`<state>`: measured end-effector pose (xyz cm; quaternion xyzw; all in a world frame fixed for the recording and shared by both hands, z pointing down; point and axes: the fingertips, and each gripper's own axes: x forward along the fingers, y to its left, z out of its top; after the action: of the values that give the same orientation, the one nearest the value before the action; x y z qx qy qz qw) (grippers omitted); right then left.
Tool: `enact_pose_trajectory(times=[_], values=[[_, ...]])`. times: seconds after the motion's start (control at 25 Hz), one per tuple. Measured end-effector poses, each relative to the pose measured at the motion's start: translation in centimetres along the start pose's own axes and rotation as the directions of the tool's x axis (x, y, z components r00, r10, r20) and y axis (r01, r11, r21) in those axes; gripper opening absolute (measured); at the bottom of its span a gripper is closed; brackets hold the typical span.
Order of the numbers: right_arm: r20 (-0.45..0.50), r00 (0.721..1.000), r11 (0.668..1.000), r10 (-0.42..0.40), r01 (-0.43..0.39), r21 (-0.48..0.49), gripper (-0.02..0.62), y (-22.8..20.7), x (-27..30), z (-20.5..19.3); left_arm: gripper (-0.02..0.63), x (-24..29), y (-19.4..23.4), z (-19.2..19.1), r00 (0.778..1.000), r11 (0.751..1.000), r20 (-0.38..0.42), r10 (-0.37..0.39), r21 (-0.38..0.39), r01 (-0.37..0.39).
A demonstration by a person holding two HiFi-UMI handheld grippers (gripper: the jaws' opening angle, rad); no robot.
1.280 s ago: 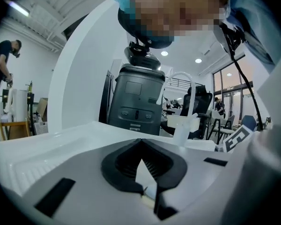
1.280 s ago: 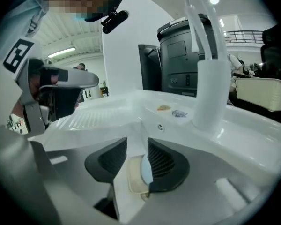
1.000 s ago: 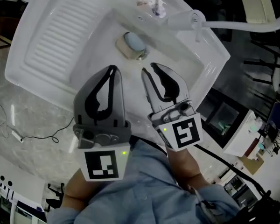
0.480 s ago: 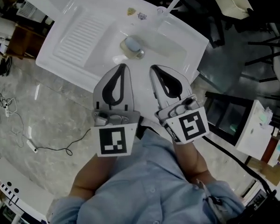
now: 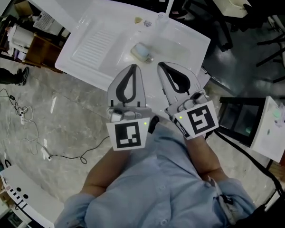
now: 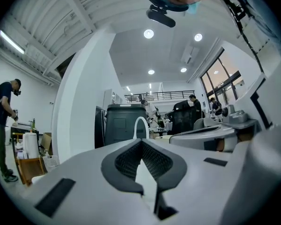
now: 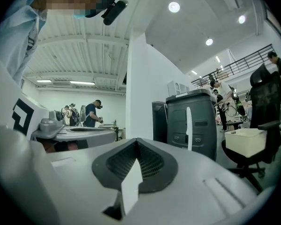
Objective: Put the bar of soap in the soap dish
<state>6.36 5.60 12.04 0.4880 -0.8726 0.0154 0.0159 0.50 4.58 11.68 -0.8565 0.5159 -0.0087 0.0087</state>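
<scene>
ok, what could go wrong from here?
1. The soap sits on the soap dish down in the sink basin, seemingly off-centre; it might slide off.
2. The left hand-held gripper and right hand-held gripper are shut, empty, aimed at the room: only the head view checks placement.
3. Cables trail across the floor at left: trip hazard when stepping away.

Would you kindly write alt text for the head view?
Seen from above, a person in a light blue shirt holds a grey left claw and a grey right claw, both shut and empty, above a white sink holding a pale blue soap bar on a tan dish.
</scene>
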Motion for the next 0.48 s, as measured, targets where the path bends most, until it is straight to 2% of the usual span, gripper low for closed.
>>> enact_pose_trajectory(times=[0.48], values=[[0.028, 0.999, 1.0, -0.015, 0.016, -0.006, 0.001, 0.1, -0.52, 1.02, 0.005, -0.41, -0.37, 1.13, 1.0, 1.0, 0.022, -0.006, 0.029, 0.006]])
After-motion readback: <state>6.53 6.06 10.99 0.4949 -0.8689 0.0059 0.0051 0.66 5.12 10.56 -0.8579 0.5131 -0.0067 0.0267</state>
